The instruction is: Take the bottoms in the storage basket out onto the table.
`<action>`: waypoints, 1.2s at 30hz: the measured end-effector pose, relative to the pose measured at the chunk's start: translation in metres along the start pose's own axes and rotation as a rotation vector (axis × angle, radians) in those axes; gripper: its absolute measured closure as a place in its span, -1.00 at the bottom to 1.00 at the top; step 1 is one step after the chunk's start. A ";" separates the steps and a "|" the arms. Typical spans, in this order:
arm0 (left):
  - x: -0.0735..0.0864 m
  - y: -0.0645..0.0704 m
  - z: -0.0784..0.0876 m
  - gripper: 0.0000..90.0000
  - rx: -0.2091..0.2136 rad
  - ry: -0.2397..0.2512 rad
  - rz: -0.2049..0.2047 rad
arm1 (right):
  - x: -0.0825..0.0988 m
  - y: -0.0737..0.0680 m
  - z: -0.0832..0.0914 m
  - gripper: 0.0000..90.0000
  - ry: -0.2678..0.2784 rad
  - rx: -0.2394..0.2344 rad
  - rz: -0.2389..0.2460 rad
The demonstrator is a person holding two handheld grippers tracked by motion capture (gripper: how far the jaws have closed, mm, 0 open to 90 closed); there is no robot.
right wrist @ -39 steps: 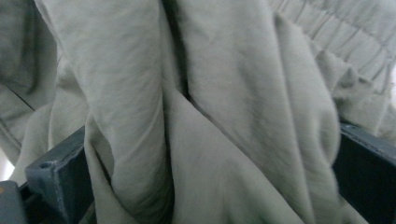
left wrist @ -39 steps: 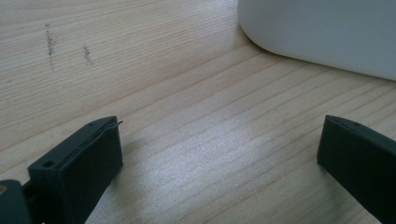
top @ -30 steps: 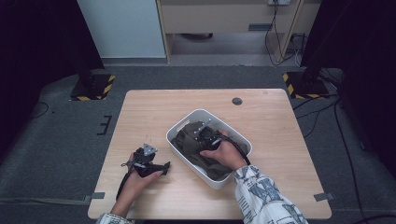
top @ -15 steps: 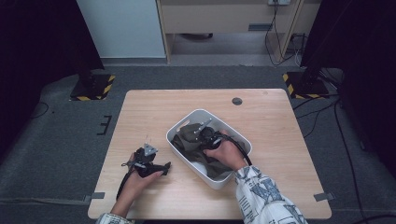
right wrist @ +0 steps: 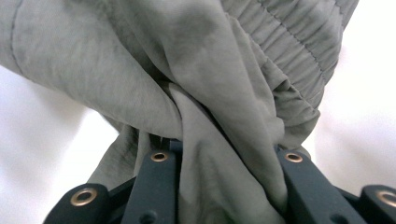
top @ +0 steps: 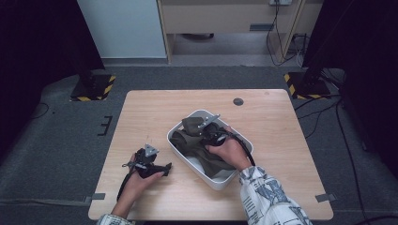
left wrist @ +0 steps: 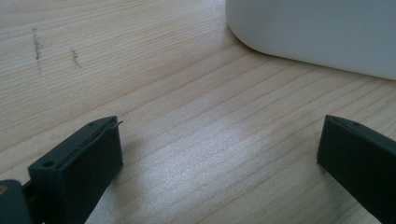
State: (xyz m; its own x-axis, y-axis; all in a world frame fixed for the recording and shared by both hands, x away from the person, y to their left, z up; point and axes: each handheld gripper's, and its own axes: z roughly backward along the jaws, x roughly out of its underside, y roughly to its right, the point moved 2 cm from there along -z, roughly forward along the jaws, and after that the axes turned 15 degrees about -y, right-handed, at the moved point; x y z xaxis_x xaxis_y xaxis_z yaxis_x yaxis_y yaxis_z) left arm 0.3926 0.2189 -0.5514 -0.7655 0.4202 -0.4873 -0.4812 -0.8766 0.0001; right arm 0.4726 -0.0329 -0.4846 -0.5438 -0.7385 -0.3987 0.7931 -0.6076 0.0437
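Olive cloth (right wrist: pixel 205 84) lay in the white tub (top: pixel 185 152), clenched by the right gripper (top: pixel 210 133), whose jaws had just been closing; the left gripper (left wrist: pixel 219 154) rested released on the table (top: pixel 155 112).

At the lower right of the high view, the person's right arm wears a white sleeve (top: pixel 267 199) printed with dark blue-grey patterns. Each gripper is black with a grey three-cornered plate on top, the left gripper (top: pixel 149 161) trailing a black cable toward the bottom edge. In the right gripper view, the right gripper (right wrist: pixel 224 186) shows matte black jaws set with brass-coloured eyelets.
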 end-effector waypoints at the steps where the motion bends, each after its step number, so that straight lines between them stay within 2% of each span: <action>1: 0.000 0.000 0.000 -1.00 0.000 0.000 0.000 | -0.001 0.001 0.004 0.57 0.005 0.002 -0.004; 5: 0.000 0.000 0.000 -1.00 0.002 -0.002 -0.002 | -0.002 0.004 0.011 0.57 0.040 -0.003 -0.015; 13: 0.000 0.001 0.000 -1.00 0.003 -0.003 -0.004 | -0.007 0.005 0.024 0.57 0.051 -0.003 -0.035; 29: -0.001 0.002 0.000 -1.00 0.005 0.000 -0.010 | -0.018 0.019 0.068 0.57 0.129 -0.001 -0.074; 36: -0.002 0.002 -0.001 -1.00 0.006 -0.001 -0.010 | -0.019 0.020 0.081 0.57 0.137 0.018 -0.062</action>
State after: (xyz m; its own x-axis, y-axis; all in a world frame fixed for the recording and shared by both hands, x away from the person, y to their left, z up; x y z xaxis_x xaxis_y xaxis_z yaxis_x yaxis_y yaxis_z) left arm 0.3934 0.2162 -0.5511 -0.7612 0.4288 -0.4866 -0.4911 -0.8711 0.0005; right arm 0.4765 -0.0548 -0.4024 -0.5477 -0.6536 -0.5223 0.7536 -0.6566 0.0314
